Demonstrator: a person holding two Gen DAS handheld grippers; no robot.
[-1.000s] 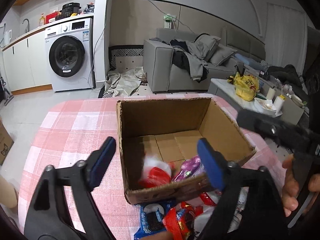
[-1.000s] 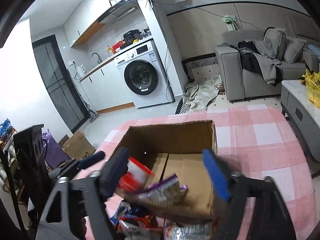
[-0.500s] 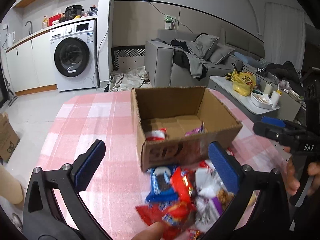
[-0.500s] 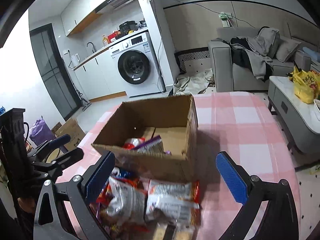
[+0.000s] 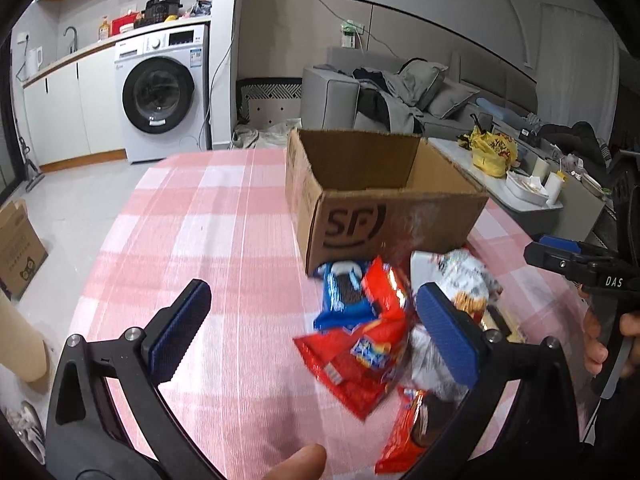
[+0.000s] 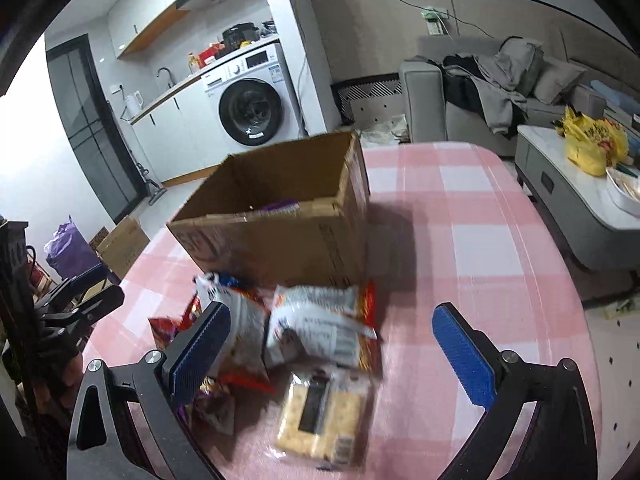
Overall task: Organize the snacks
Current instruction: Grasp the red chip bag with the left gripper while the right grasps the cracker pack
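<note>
Both sets of jaws gape wide, empty. Snacks (image 5: pixel 372 320) lie heaped on the desk (image 5: pixel 224 248) before the box (image 5: pixel 384 216); the right gripper (image 6: pixel 332 356) sits nearer, yellow packet (image 6: pixel 324 420) at six o'clock, long axis running twelve-to-six. Left gripper (image 5: pixel 316 336) has red packets at two o'clock.

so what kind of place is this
Most likely a small open-plan flat: a washing machine built in under a kitchen counter, with a grey sofa in the same room.
</note>
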